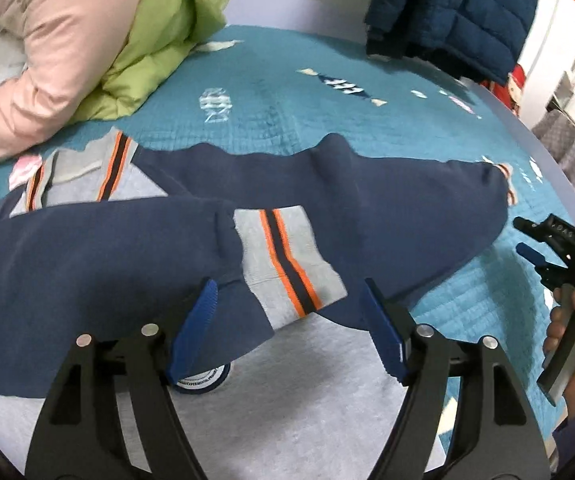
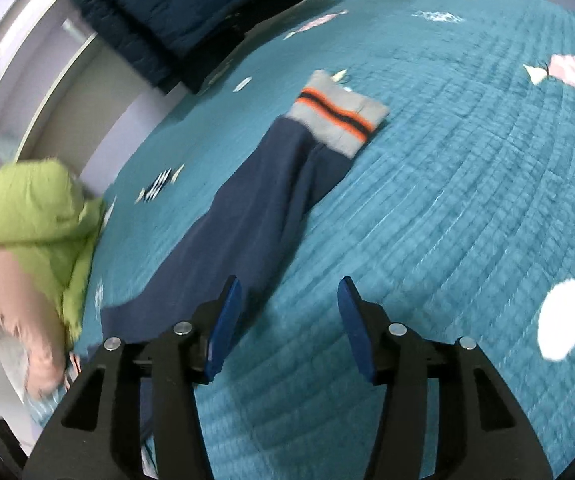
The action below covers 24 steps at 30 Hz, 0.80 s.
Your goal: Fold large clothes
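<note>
A sweatshirt with a grey body (image 1: 287,392) and navy sleeves lies on the teal quilt (image 1: 271,96). One navy sleeve (image 1: 99,256) is folded across the body, its grey cuff (image 1: 287,256) with orange and dark stripes between my fingers. My left gripper (image 1: 287,320) is open just above that cuff, holding nothing. The other navy sleeve (image 2: 255,208) stretches out to its striped cuff (image 2: 339,114) in the right wrist view. My right gripper (image 2: 289,328) is open and empty above the quilt beside that sleeve; it also shows in the left wrist view (image 1: 527,240), hand-held.
A pink jacket (image 1: 47,48) and a green puffer jacket (image 1: 159,32) are piled at the far left. A dark blue puffer jacket (image 1: 455,12) lies at the far edge of the bed. White furniture (image 1: 567,60) stands beyond the bed's right edge.
</note>
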Tool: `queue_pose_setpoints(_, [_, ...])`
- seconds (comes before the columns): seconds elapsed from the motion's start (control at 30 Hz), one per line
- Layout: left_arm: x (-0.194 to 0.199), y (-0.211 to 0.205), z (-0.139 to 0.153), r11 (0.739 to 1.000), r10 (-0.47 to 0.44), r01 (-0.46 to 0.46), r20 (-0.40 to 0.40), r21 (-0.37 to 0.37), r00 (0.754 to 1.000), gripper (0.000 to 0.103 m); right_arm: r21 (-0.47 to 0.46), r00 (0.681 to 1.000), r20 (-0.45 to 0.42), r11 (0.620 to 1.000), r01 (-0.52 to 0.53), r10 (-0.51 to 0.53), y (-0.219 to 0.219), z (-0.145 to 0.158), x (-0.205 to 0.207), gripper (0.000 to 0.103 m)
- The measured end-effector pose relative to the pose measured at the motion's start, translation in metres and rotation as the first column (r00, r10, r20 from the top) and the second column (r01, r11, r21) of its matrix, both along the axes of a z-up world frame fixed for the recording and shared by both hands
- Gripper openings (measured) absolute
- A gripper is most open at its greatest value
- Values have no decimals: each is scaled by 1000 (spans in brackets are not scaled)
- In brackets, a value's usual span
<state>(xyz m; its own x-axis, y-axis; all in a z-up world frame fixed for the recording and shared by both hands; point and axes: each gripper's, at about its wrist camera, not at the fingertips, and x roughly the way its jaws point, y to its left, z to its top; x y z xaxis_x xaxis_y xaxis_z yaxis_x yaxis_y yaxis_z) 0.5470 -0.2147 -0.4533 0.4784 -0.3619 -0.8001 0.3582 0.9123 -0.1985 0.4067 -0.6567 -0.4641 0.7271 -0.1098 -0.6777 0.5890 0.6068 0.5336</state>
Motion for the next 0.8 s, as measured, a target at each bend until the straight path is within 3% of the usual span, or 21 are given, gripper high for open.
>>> queue_pose_setpoints(0.1, [0,5,-3,999,48,-48,0,-3,999,74,2,1000,-6,1000,29,-29,-12,-3,6,49])
queue_pose_setpoints(0.27, [8,-2,-23,995,67,-62,-58,78,996,79,10,1000,28,1000,12,-13,-26,-14,29,49])
queue_pose_setpoints(0.37, [4,-20,-31,984,10,-4,-35,178,999,87,19,998,68,1000,12,-13,-34,-15,40,49])
queue_pose_setpoints(0.47, [-2,-34,-38,960,-27,27,-3,277,1000,87,106,991,131,994,7,-21,-47,-22,48,50])
queue_pose_setpoints(0.5, [-3,-35,-38,959,-30,28,2,283,1000,87,130,987,161,992,2,-23,-50,-23,47,45])
queue_pose_setpoints(0.53, [-2,-33,-38,962,-26,27,-7,271,1000,87,157,983,184,988,-15,-14,-52,-25,47,35])
queue_pose_setpoints(0.57, [0,-31,-37,966,-25,28,-16,258,1000,88,188,980,197,982,-28,-10,-53,-25,47,9])
queue_pose_setpoints(0.63, [2,-24,-30,980,-28,34,-33,196,999,89,171,978,208,985,-27,-9,-47,-13,44,7])
queue_pose_setpoints(0.8, [-6,9,-1,998,-33,30,-57,-51,998,89,-2,949,291,992,-123,118,4,62,43,7])
